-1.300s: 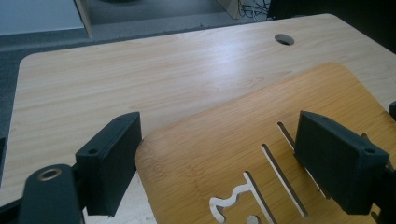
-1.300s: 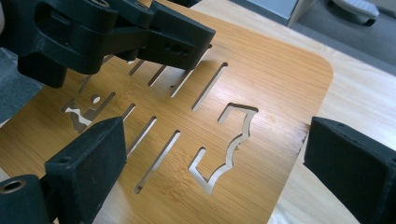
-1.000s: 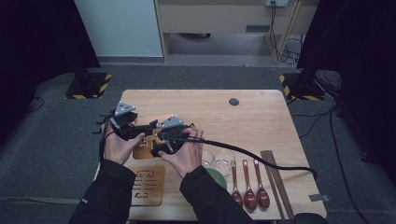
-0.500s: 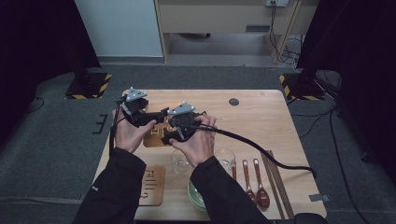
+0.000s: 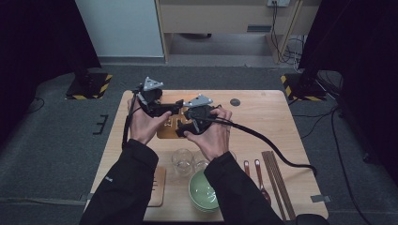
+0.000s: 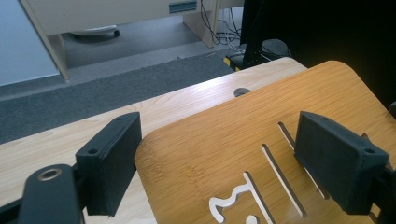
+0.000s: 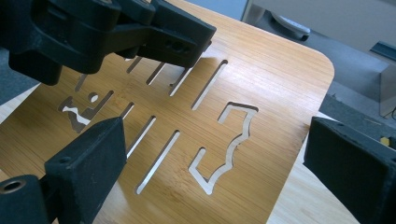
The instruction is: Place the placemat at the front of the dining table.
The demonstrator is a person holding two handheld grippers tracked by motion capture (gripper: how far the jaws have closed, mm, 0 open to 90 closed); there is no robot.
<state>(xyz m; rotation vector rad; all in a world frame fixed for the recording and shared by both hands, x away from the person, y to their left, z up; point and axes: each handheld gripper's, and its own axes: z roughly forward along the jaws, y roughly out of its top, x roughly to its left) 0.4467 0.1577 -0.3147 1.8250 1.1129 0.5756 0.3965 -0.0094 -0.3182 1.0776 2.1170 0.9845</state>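
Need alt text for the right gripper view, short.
A bamboo board with slot and shape cut-outs lies between the right gripper's two open black jaws, above a pale wooden table. The left gripper reaches over the board from the upper left.

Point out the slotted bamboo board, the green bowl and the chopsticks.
slotted bamboo board (image 7: 271, 88): right gripper view, on its bare top surface near the rounded corner.
green bowl (image 5: 202, 191): high view, on its inside, left of the sleeve.
chopsticks (image 5: 276, 176): high view, on the middle of the dark sticks.
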